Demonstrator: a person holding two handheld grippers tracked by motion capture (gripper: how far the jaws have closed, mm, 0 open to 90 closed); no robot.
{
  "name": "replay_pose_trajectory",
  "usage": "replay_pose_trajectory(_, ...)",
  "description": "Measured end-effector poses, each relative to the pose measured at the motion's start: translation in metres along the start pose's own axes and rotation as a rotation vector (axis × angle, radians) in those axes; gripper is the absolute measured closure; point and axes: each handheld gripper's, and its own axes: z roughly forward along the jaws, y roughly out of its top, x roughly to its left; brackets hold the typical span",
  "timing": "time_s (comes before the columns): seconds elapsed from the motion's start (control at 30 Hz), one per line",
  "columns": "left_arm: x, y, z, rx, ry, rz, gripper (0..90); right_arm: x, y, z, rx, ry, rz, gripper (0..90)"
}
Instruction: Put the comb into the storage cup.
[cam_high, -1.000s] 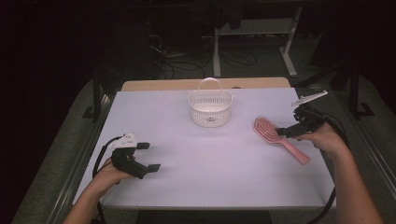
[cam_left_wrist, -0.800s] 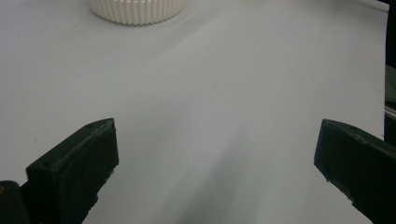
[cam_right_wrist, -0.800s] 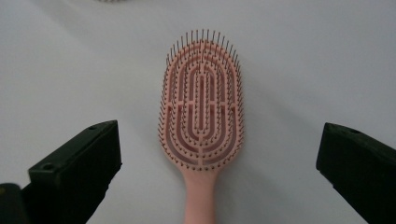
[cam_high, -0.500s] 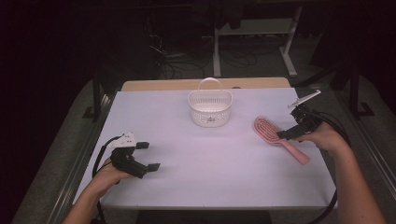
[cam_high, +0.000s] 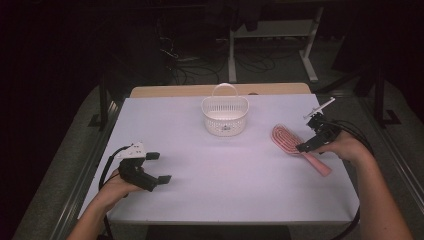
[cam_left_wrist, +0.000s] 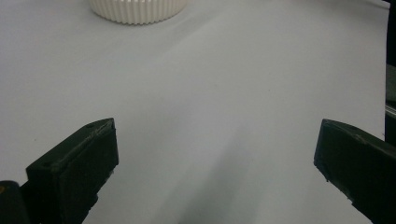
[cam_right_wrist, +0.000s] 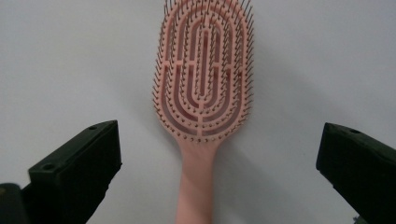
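Right hand-held gripper lowered, wide open over hairbrush

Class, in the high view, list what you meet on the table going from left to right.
left gripper → white basket → pink hairbrush → right gripper

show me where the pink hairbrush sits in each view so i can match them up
High view: the pink hairbrush lies flat at the right of the white table, with the right tongs over its handle.
Left gripper view: not in this picture.
Right gripper view: the hairbrush is centred, bristles up, handle running down between the open jaws.
Shared landmark: the white table under the brush.
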Motion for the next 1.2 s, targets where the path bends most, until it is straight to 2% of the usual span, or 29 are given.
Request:
replay_pose_trajectory(0.43, -0.001, 0.0, 0.0, 0.001, 0.002, 0.001, 0.0, -0.001, 0.002, 0.01, 0.103, -0.009, -0.026, 0.0)
replay_pose_trajectory(0.63, 0.0, 0.0, 0.0, 0.001, 0.001, 0.001, 0.0, -0.002, 0.002, 0.014, 0.141, 0.006, -0.029, 1.9)
replay_pose_trajectory(0.87, 0.0, 0.0, 0.0, -0.003, 0.0, -0.004, 0.0, -0.002, 0.002, 0.018, 0.176, 0.026, -0.045, 10.4)
replay_pose_trajectory(1.2, 0.0, 0.0, 0.0, -0.002, 0.004, -0.006, 0.0, -0.002, 0.002, 0.022, 0.208, 0.045, -0.039, 19.7)
